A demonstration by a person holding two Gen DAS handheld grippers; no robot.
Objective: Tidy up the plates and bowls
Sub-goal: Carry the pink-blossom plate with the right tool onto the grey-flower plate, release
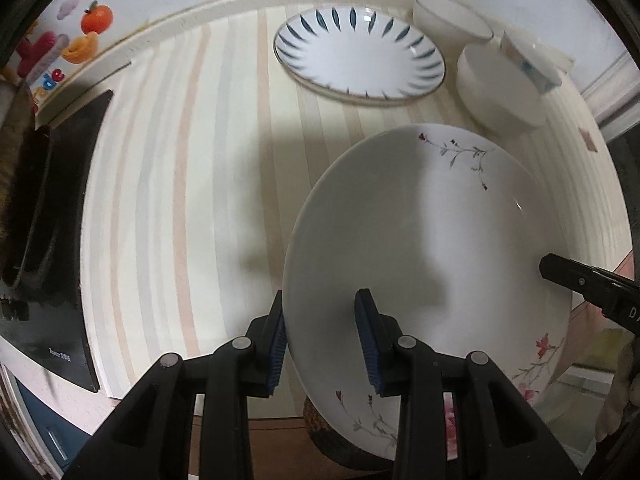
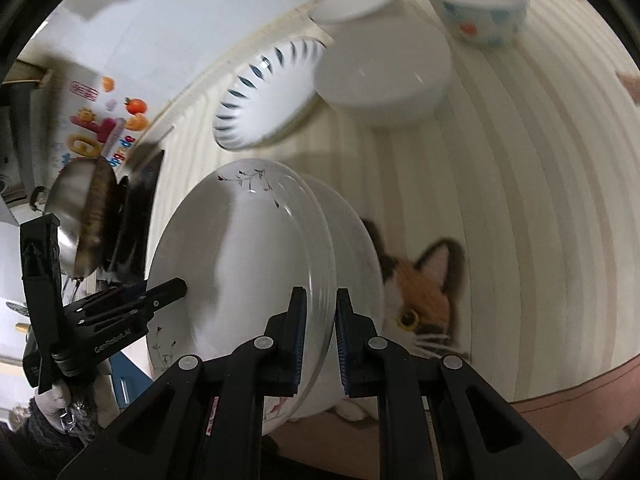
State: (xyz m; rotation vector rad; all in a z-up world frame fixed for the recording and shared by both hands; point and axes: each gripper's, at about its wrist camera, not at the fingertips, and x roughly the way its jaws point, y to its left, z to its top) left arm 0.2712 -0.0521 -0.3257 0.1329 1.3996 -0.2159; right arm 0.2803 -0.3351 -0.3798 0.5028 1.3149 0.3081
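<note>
Floral plate (image 1: 432,240) is hanging tilted above the striped bench (image 1: 180,180), and you are pinching its rim on both sides: left claw (image 1: 324,340) at the near edge, right claw (image 2: 322,340) clamping the opposite rim. You are carrying it, I judge, so the next move is calling for a level set-down onto the blue-petal plate (image 1: 360,56). Watch the upturned white bowls (image 1: 500,88) crowding beside it, and the cat (image 2: 424,292) lurking under the plate.

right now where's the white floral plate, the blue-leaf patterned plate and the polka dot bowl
white floral plate (image 1: 420,220), left wrist view, bare centre
blue-leaf patterned plate (image 1: 358,58), left wrist view, white middle
polka dot bowl (image 2: 480,16), right wrist view, outer wall
</note>
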